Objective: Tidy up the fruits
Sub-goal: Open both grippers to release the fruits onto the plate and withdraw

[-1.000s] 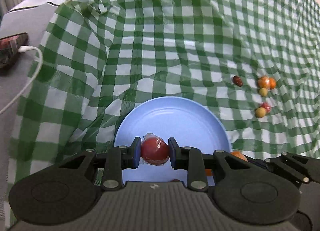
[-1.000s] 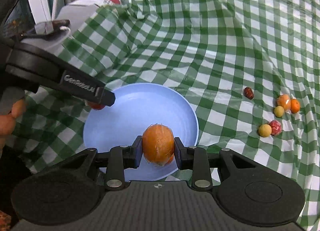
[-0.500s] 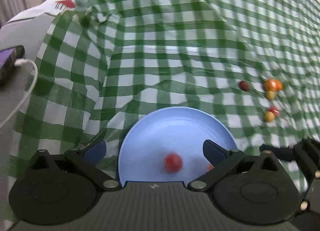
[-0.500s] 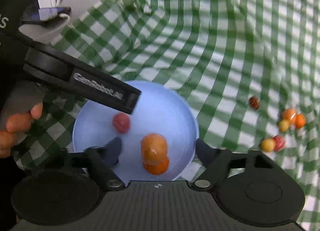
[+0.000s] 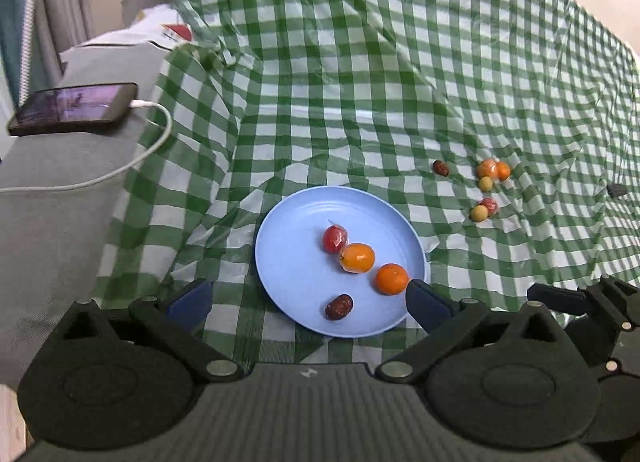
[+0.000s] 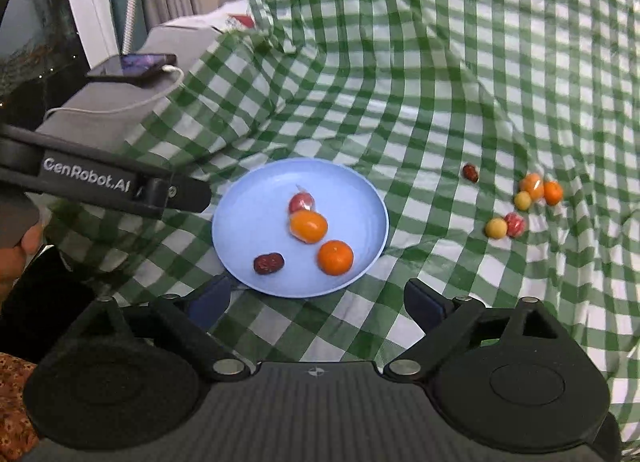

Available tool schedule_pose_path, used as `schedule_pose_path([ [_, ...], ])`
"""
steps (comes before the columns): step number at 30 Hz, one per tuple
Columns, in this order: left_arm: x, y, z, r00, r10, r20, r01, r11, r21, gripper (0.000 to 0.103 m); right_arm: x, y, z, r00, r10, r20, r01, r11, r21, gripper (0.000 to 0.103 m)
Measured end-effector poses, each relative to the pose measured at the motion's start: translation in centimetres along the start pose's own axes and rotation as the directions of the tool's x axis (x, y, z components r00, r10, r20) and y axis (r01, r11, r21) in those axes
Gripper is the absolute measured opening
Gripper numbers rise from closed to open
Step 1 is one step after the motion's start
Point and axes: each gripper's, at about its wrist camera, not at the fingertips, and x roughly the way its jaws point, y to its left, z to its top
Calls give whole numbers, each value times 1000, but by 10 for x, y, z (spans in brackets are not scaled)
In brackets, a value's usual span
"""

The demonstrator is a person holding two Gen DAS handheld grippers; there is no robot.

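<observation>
Both grippers, left [image 5: 308, 298] and right [image 6: 316, 298], had just spread and stood released, empty, near the plate [image 5: 288, 222]. Their dropped red fruit [image 5: 335, 238] and orange fruit [image 5: 357, 257] touched mid-plate; six fruits [image 5: 486, 182] waited beyond, rightward.

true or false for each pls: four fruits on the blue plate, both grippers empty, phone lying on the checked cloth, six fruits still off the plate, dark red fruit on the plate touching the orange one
1. Four fruits lie on the blue plate. True.
2. The left gripper and right gripper are both empty. True: jaws wide apart, having just been opening, nothing between them.
3. The phone lies on the checked cloth. False: it lies on a grey surface beside the cloth, with a white cable plugged in.
4. Six fruits remain on the cloth off the plate. True.
5. The dark red fruit touches the round orange fruit. False: plate shows between them.
</observation>
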Motion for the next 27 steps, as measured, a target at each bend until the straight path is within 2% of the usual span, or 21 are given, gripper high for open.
schedule_pose_path([
  [7, -37, 3, -14, 998, 1, 65, 2, 999, -34, 103, -31, 12, -6, 998, -11, 67, 12, 1000, -7, 95],
  [14, -63, -5, -22, 993, 1, 121, 1, 1000, -17, 103, -54, 19, -12, 992, -27, 123, 29, 999, -15, 95],
  [27, -76, -11, -27, 988, -3, 152, 4, 1000, -5, 103, -69, 19, -18, 987, -59, 153, 59, 998, 2, 95],
])
